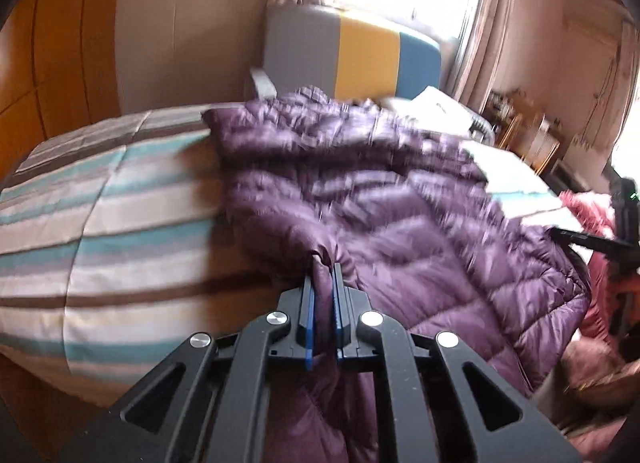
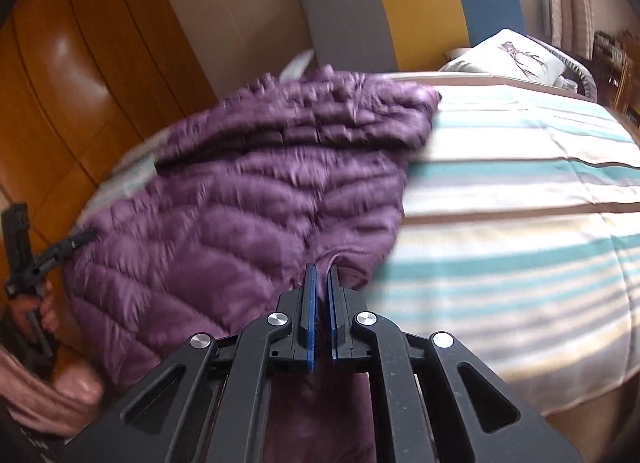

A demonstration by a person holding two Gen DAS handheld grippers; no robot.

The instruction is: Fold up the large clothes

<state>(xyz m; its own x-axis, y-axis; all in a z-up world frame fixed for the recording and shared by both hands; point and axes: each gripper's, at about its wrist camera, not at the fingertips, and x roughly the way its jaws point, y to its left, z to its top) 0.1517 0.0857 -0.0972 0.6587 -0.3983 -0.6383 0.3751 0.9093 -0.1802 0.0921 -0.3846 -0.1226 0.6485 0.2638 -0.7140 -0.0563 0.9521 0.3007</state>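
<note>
Left gripper pinches a fold of the purple puffer jacket tight between its blue pads, and the right gripper clamps the jacket's hem too. From there the jacket spreads toward twelve o'clock across the striped bedspread, the tricolour headboard standing beyond.

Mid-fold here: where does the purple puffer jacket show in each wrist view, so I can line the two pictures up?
Left wrist view: the purple puffer jacket fills the centre and right, its near edge pinched in the left gripper.
Right wrist view: the jacket fills the centre and left, its near edge pinched in the right gripper.
Shared landmark: the grey, yellow and blue headboard behind the striped bedspread.
</note>
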